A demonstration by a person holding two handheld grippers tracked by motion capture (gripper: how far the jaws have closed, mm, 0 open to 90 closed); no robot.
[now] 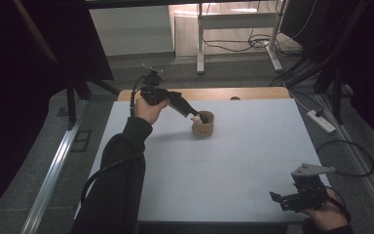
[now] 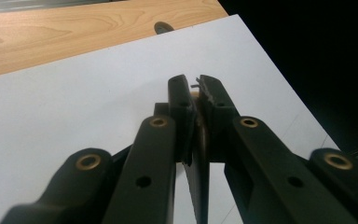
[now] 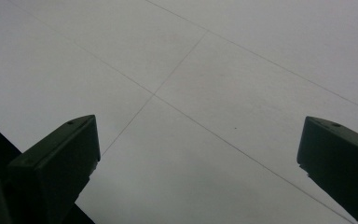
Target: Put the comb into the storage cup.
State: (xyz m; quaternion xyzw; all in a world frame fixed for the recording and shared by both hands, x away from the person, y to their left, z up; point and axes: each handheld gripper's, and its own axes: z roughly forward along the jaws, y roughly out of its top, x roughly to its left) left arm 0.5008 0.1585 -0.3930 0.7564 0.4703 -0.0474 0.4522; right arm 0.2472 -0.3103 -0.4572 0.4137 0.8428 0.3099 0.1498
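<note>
1. A small tan cup (image 1: 203,124) stands upright toward the far middle of the white counter (image 1: 233,161), well apart from the near right corner.
2. The left gripper (image 1: 193,116) reaches down to the cup's near-left rim. In the left gripper view its jaws are drawn almost together, with a thin tan edge pinched between them (image 2: 196,122); this looks like the cup's wall, one jaw inside and one outside.
3. Something pale sits at the rim beside the jaw tips; it is too small to tell what it is.
4. The right gripper (image 1: 283,199) rests low over the near right corner of the counter, its jaws spread wide with nothing between them, and bare counter beyond (image 3: 200,98).
5. The cup looks light and stiff, possibly wood or thick paper, so I judge that a rim pinch should carry it.
6. A one-sided hold may let it tilt or swing, so lifting slowly and keeping it level seems wise.
7. If the wall is thin, a hard squeeze could dent or crack it; a firmer hold would span the whole body from the sides.
</note>
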